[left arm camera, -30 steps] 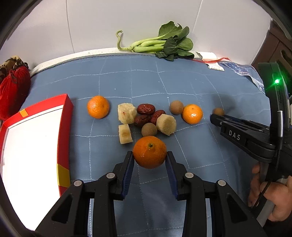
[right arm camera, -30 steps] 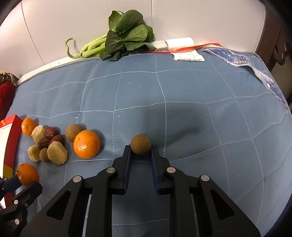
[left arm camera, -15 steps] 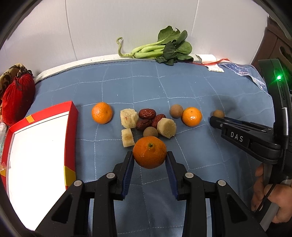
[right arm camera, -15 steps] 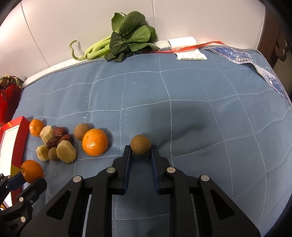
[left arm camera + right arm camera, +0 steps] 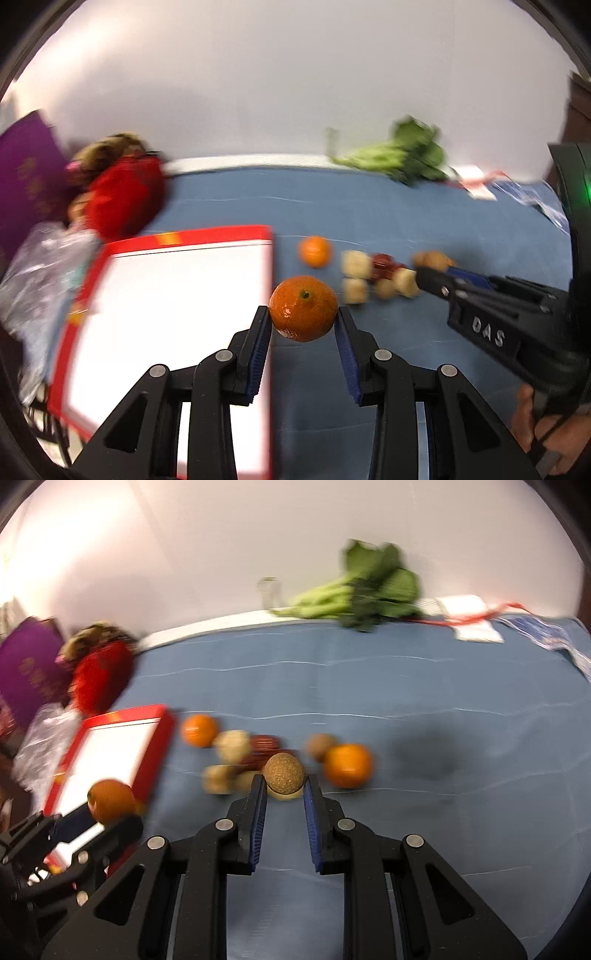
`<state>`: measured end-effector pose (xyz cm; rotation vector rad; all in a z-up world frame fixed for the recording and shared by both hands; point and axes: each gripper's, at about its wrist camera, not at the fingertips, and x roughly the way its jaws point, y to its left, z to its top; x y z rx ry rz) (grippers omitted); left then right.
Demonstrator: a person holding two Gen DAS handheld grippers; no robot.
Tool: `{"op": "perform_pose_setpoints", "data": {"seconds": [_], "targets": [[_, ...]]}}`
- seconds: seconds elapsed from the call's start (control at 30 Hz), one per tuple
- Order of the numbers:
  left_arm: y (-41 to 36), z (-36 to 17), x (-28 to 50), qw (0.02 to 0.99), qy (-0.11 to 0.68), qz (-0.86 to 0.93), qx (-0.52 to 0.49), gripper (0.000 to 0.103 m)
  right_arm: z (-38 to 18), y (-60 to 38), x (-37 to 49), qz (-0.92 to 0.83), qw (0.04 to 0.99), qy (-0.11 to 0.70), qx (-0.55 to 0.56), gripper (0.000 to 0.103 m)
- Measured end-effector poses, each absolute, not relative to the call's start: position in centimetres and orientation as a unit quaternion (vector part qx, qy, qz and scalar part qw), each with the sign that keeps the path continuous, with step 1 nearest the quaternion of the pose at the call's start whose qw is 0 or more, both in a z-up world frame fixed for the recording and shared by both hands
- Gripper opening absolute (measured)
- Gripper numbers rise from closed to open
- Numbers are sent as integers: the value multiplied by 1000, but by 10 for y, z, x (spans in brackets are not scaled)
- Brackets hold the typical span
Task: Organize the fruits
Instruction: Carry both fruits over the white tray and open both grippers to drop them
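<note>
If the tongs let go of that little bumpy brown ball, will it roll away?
Probably a little. The small rough brown round fruit in the right tongs looks nearly spherical, so it would likely roll, though the quilted blue cloth looks soft and may slow it. It seems firm: the pads pinch it without visibly denting it.
</note>
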<state>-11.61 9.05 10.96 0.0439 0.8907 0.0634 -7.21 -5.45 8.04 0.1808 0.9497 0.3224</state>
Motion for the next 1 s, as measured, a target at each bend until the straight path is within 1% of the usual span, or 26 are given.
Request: {"op": "perform_pose_setpoints", "data": {"seconds": [0.23,0.5,0.73,1.0], "targets": [[156,120,-142,900,403,162,31,36,99,18,-96,262,867,422,41,18],[202,99,-144,870,434,230,32,36,79,96,-114,341,835,432,-25,18],[216,85,-146,856,455,243,32,36,63,115,-115,347,821,451,-54,18],[222,85,-142,855,453,250,35,37,57,118,-114,343,816,460,-70,19]]}}
